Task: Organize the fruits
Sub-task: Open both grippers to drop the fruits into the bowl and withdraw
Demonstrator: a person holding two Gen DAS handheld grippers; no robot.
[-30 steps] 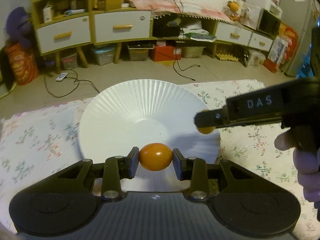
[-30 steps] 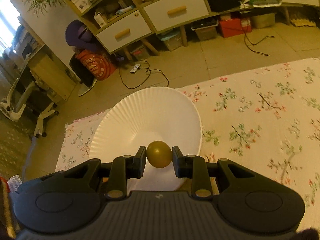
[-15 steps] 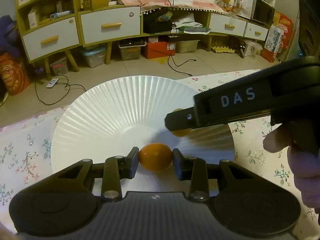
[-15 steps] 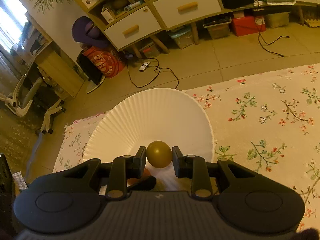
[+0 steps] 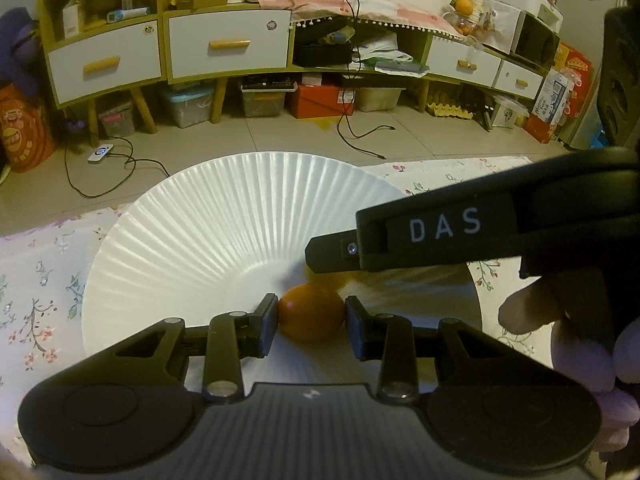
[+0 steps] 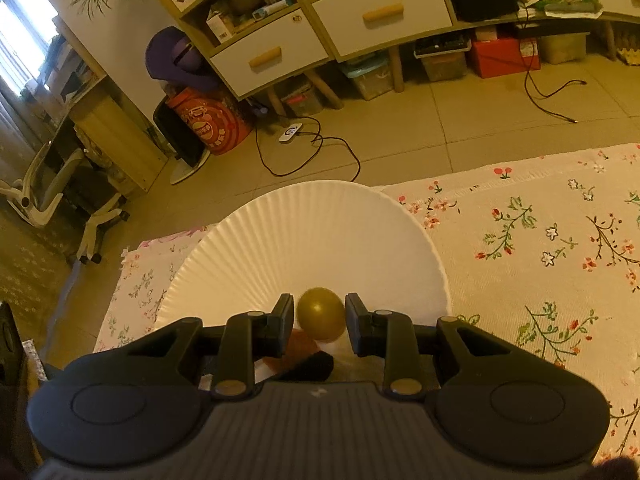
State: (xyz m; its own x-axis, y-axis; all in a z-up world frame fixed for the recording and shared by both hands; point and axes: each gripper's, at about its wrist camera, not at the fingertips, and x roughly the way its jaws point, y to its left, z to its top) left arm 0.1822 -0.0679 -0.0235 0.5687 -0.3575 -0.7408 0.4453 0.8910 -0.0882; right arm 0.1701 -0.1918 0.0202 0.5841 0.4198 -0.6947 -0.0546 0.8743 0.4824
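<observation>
Cloth point(image 6: 540, 248) carries the plate point(image 5: 208, 240). Left gripper point(image 5: 311, 322) clamps an orange point(image 5: 311, 312) over the plate's centre. Right gripper point(image 6: 320, 318) brackets a fruit point(image 6: 321, 312); left gap suggests it's loosened.

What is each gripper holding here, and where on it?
The left gripper pinches an orange fruit across its sides. The right gripper brackets a duller fruit; its left finger shows a gap.
</observation>
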